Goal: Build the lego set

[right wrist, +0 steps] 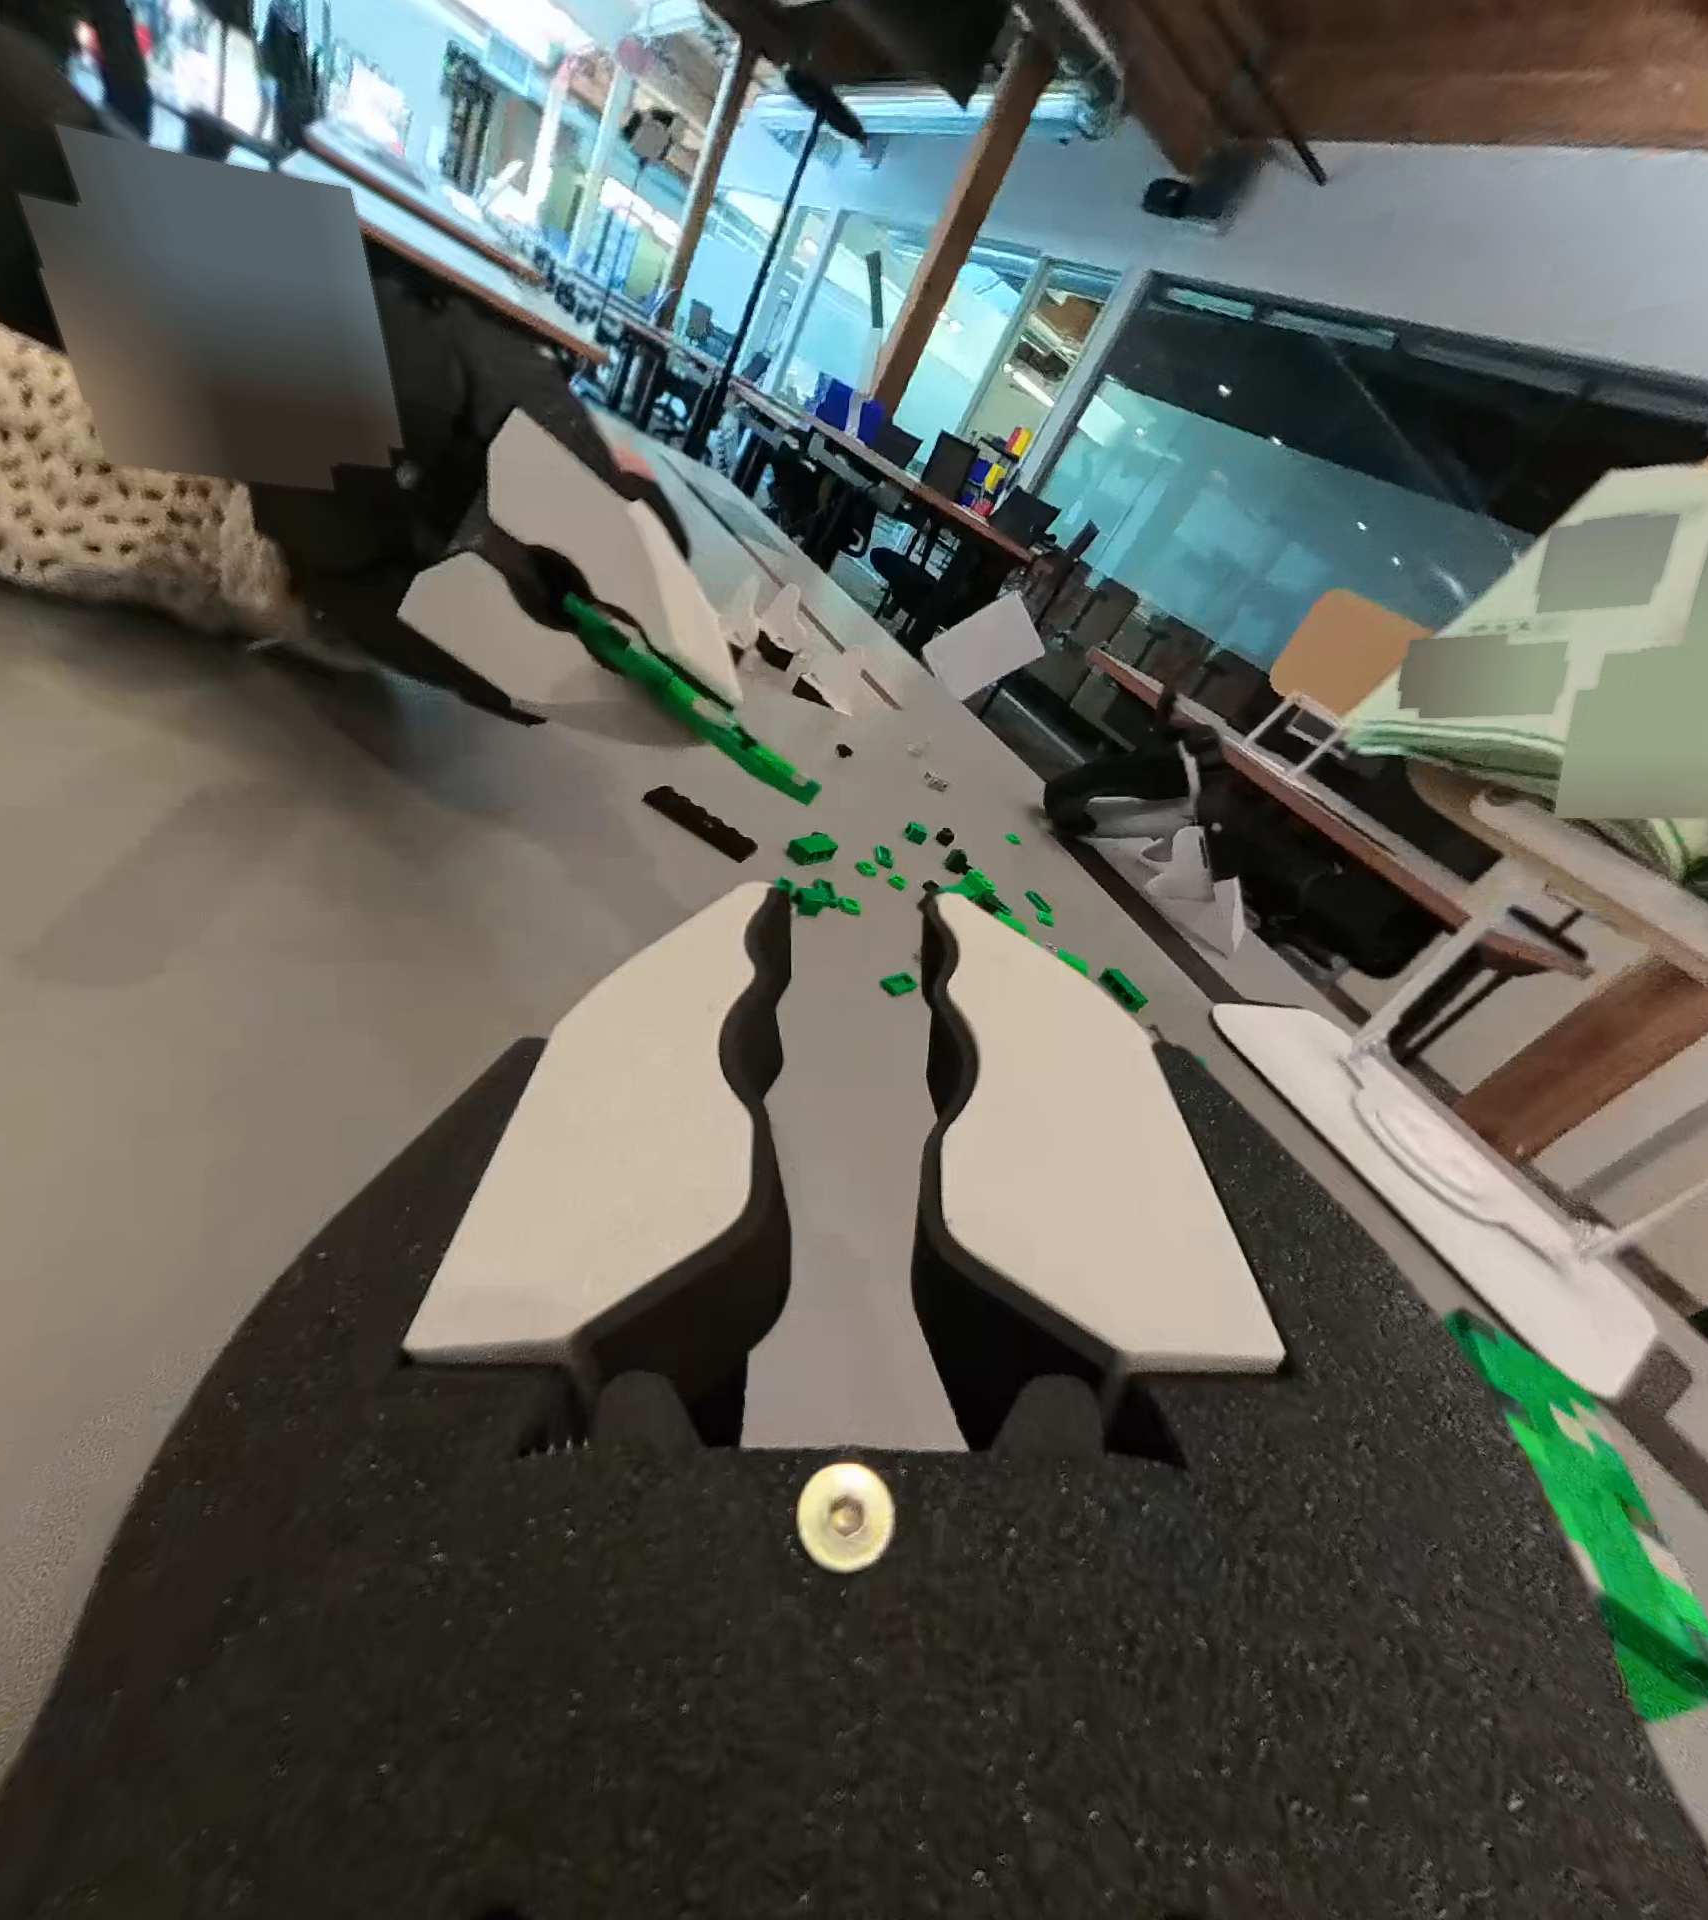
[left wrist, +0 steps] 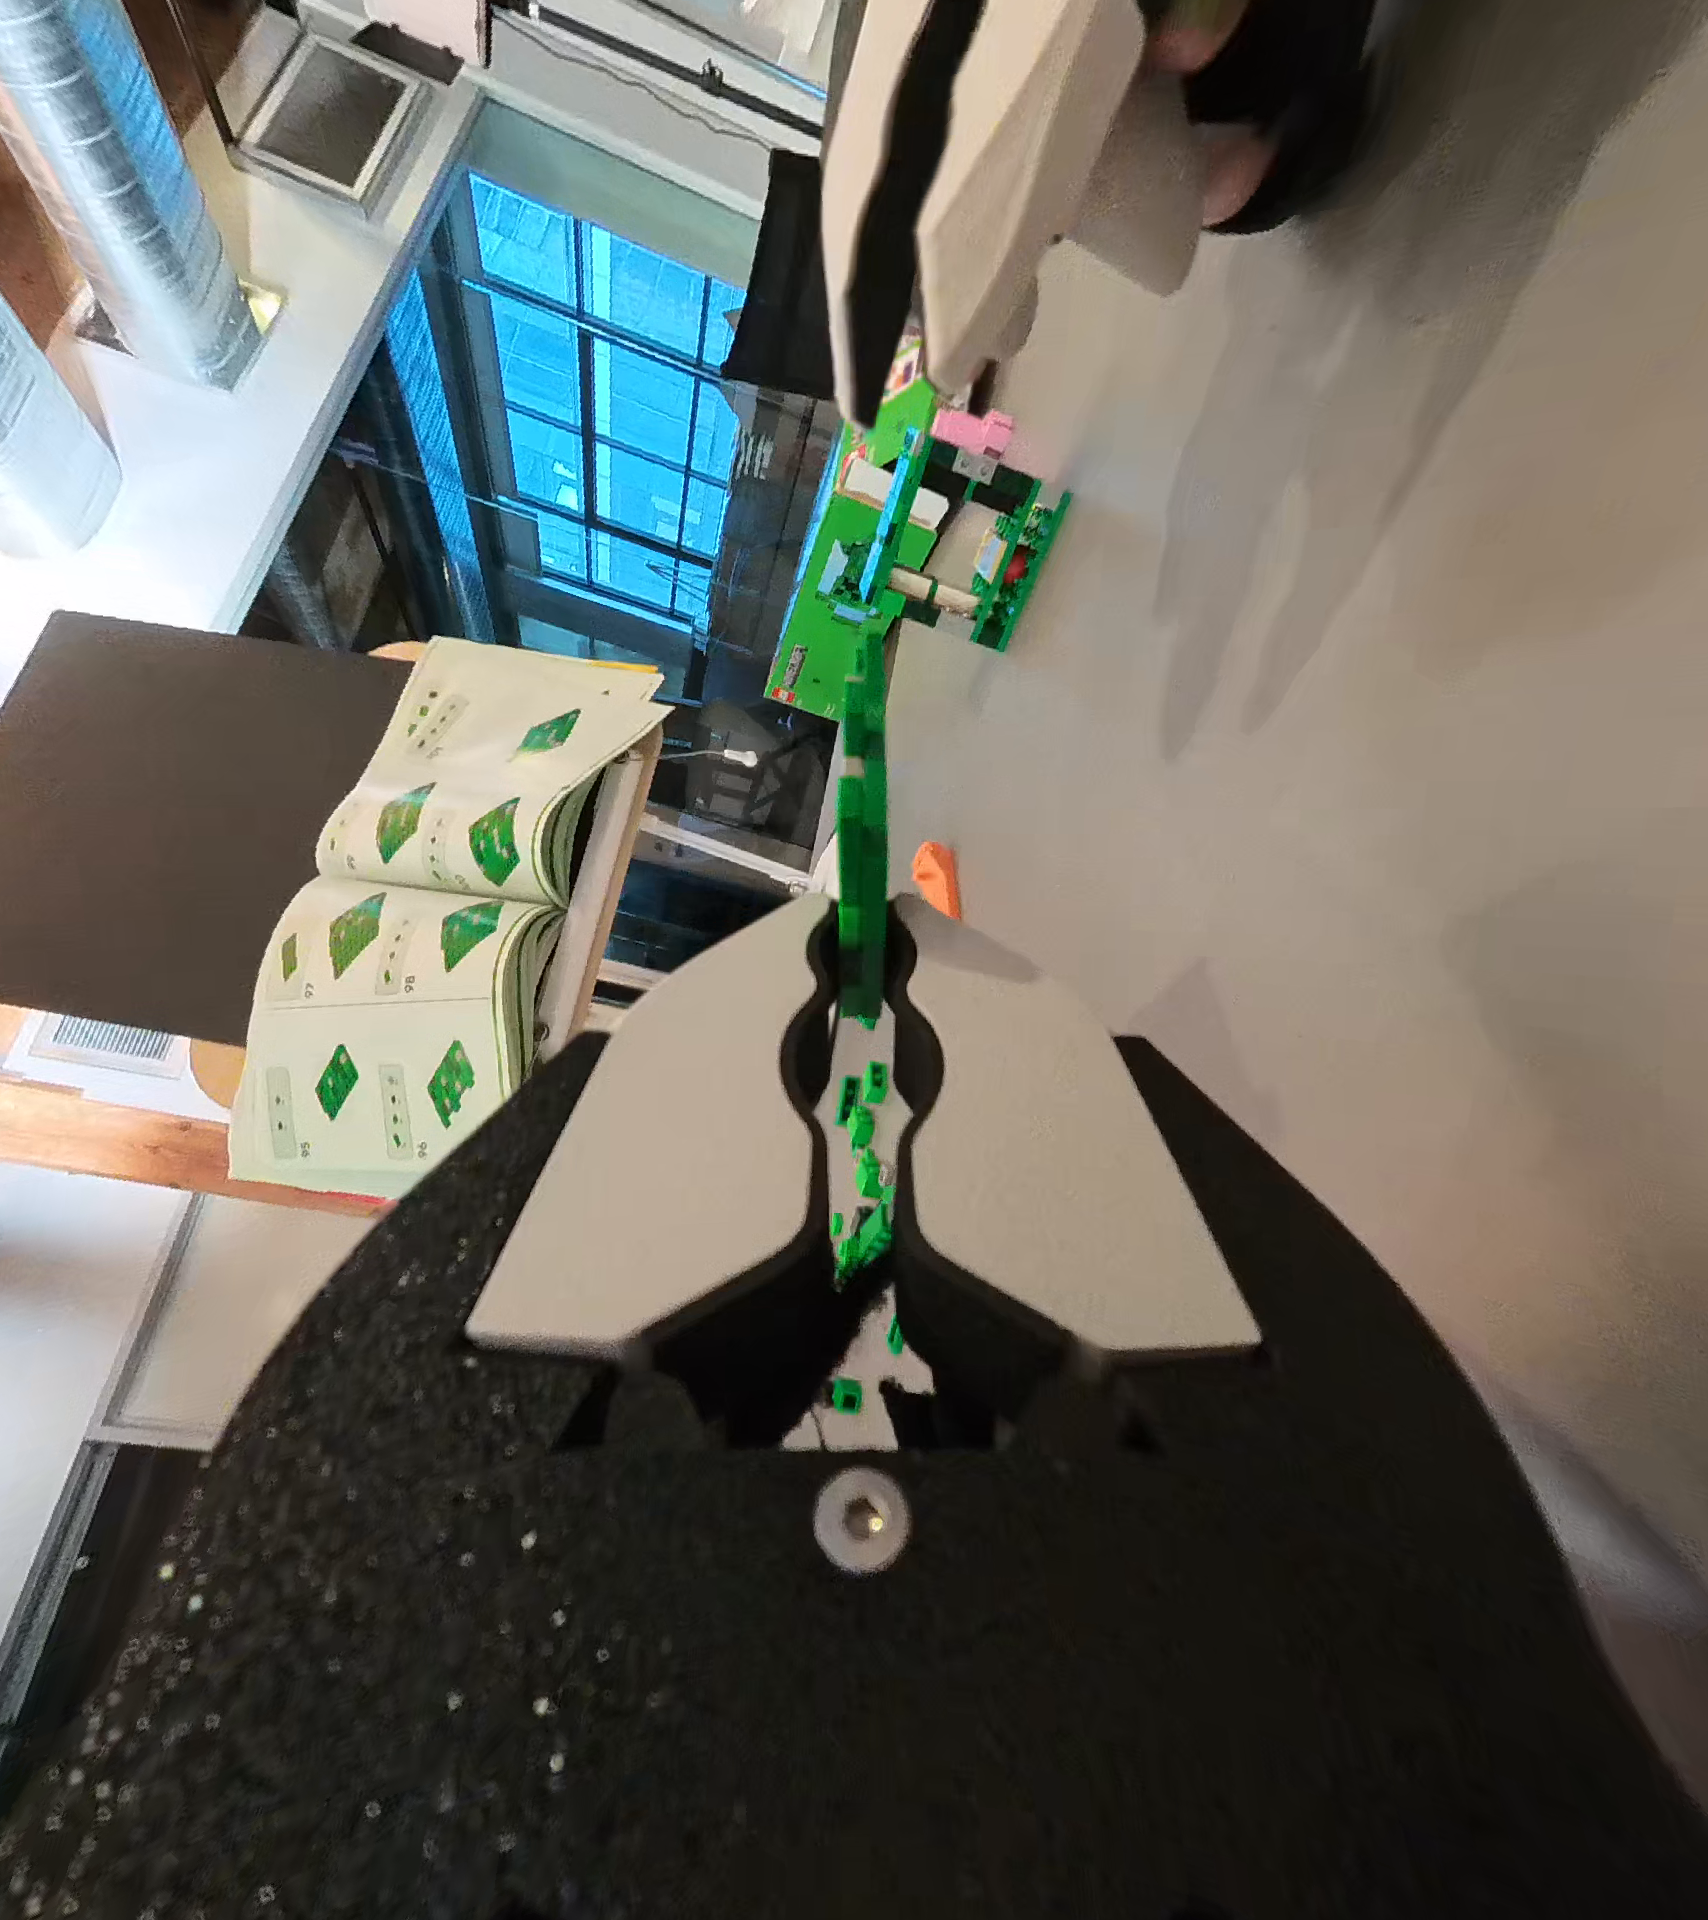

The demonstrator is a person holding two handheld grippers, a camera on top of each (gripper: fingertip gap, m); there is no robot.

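The left gripper (left wrist: 865, 935) pinches a green lego plate (left wrist: 862, 831) edge-on, its near end hidden between the fingers. The right gripper (right wrist: 855, 909) stands spread with nothing between its fingers, low over the grey table (right wrist: 206, 883). Beyond it lie loose green pieces (right wrist: 814, 847) and a black strip (right wrist: 699, 821). Farther off, a partly built green set (left wrist: 933, 540) is partly hidden by the right gripper; an open instruction booklet (left wrist: 434, 914) stands behind.

Green lego plate assembly (left wrist: 865, 831) edge-on, loose green bricks (right wrist: 819, 873) scattered

Left gripper (left wrist: 865, 925) rolled sideways, fingers pinched tight on green piece. Right gripper (right wrist: 855, 914) low, fingers apart, holding nothing.
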